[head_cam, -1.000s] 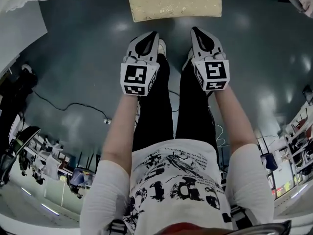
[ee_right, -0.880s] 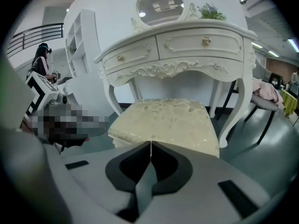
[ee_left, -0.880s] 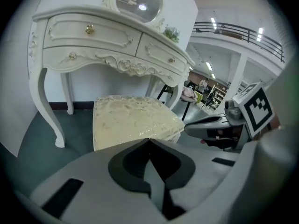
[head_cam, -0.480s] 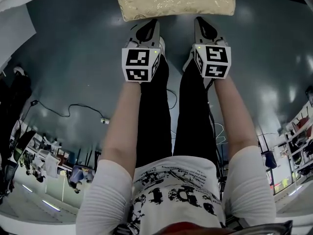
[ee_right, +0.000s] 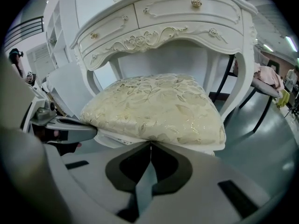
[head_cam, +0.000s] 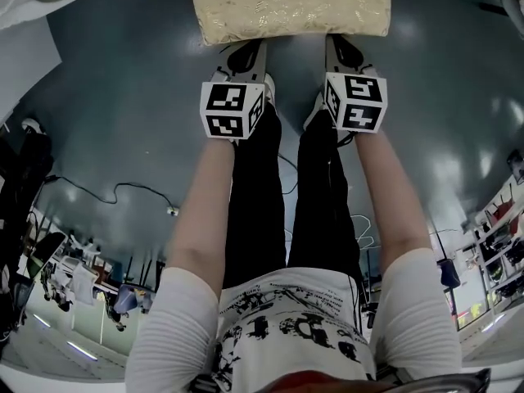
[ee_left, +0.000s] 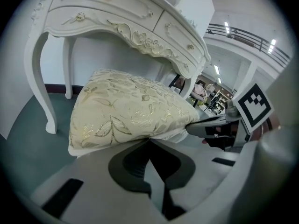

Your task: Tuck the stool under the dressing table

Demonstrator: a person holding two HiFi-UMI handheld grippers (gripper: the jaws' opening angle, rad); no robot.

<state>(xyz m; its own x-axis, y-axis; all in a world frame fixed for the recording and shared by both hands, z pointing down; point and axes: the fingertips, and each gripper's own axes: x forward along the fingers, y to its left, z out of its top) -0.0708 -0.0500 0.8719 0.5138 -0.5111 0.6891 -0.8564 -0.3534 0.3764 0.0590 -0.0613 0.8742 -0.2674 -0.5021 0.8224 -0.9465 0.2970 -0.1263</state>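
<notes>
The stool's cream, gold-patterned cushion (head_cam: 286, 6) lies at the top of the head view, just beyond both grippers. My left gripper (head_cam: 246, 51) and right gripper (head_cam: 340, 47) are both shut, their tips up against the stool's near edge. In the left gripper view the cushion (ee_left: 131, 108) sits in front of the white carved dressing table (ee_left: 117, 17), with my left gripper's (ee_left: 150, 141) closed tips meeting under the cushion's rim. The right gripper view shows the stool (ee_right: 154, 106) partly beneath the table (ee_right: 168, 17), and my right gripper (ee_right: 150, 143) closed at its rim.
Curved white table legs (ee_left: 39, 78) (ee_right: 238, 83) flank the stool. A black cable (head_cam: 123, 188) trails over the dark green floor on the left. Dark chair legs (ee_right: 261, 106) stand right of the table. The person's legs are below the grippers.
Both grippers have moved forward, from short of the stool to its near edge. More of the cushion shows at the top of the head view.
</notes>
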